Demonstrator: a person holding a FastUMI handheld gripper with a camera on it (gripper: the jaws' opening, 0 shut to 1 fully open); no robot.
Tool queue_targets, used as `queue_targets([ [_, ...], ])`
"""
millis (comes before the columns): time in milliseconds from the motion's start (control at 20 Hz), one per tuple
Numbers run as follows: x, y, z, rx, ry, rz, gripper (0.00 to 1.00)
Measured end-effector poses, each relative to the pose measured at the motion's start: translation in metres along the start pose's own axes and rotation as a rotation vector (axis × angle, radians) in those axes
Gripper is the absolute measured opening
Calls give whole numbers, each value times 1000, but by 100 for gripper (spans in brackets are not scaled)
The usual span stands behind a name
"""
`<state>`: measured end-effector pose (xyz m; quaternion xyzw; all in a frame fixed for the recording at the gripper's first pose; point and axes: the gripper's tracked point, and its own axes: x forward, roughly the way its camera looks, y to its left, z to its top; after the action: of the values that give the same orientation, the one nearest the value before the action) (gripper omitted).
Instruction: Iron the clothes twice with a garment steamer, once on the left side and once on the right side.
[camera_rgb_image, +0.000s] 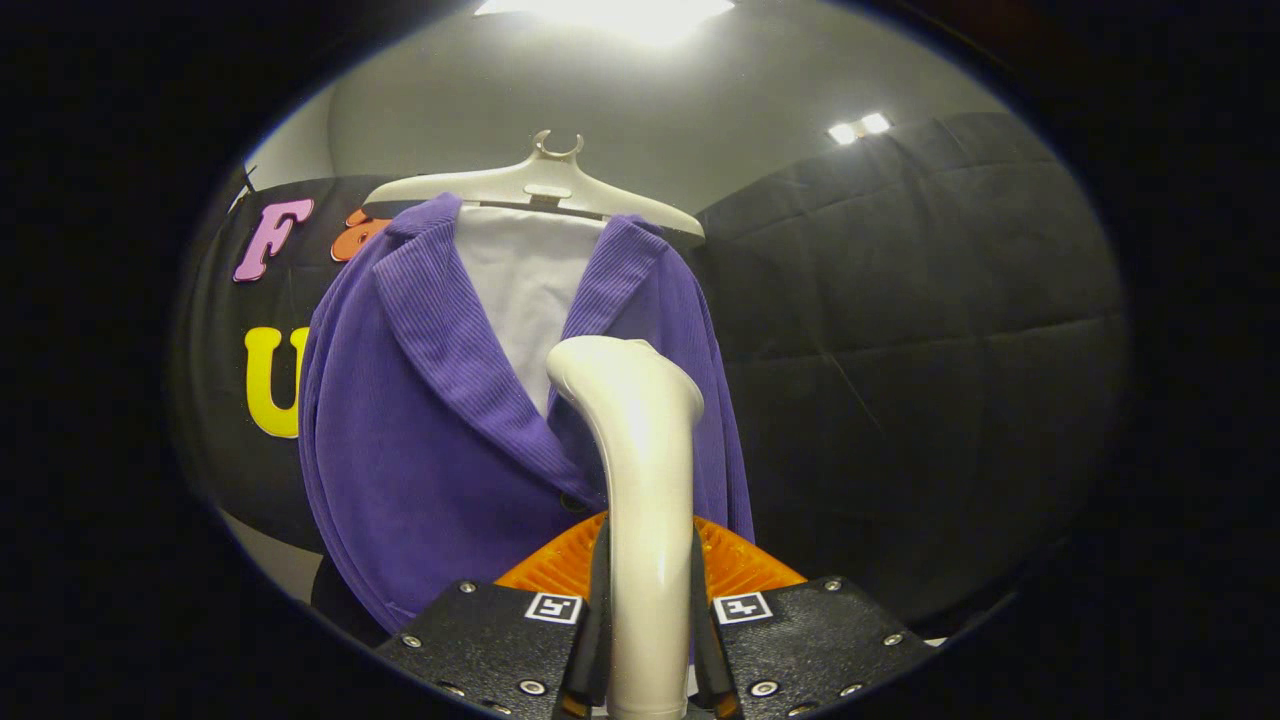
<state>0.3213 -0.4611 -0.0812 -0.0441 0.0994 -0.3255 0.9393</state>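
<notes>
- While the gripper (648, 640) clamps both fingers on the white handle of the garment steamer (640, 480), the steamer stands upright between them
- Just beyond it hangs the purple jacket (430, 430) on a pale hanger (545, 185)
- Steamer head is before the jacket's front, near the lapel

The gripper (648, 640) at the bottom centre is closed on the white steamer (640, 480), both fingers pressing its handle. The steamer's head rises at the middle of the frame in front of a purple jacket (420, 450). The jacket hangs on a pale hanger (545, 185) in the upper centre, over a white shirt (525, 290).
</notes>
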Motion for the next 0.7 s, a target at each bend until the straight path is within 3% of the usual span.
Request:
queue_targets([
  [700, -22, -15, -116, 31, 166, -14, 33],
])
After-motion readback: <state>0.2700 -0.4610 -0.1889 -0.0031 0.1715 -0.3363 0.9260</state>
